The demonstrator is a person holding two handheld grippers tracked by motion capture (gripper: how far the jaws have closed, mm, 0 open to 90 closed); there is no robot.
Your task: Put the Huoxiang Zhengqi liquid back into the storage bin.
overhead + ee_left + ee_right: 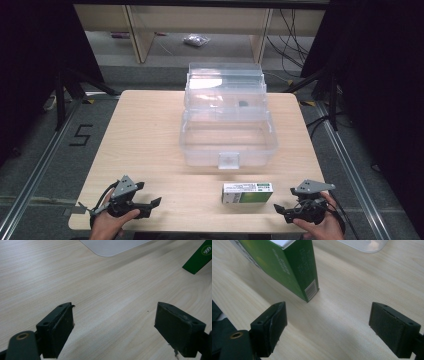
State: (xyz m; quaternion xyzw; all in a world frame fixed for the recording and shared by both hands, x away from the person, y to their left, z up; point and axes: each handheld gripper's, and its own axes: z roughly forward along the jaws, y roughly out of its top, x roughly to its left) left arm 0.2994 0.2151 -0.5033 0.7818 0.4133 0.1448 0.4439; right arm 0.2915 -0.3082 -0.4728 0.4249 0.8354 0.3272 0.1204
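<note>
From above, the right gripper (283, 207) rests at the tabletop's (145, 145) near edge, just beside the green box (247, 192), likely ready to take it; the left gripper (152, 204) waits well apart. The clear case (227, 135) stands open behind the box. The left gripper view shows jaws wide over bare wood. The right gripper view shows jaws wide, empty, the box's end (294, 270) close ahead

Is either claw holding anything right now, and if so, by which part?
Nothing is held. The left claw and the right claw both stand open over bare table. The green box lies untouched between them, near the right claw.
</note>
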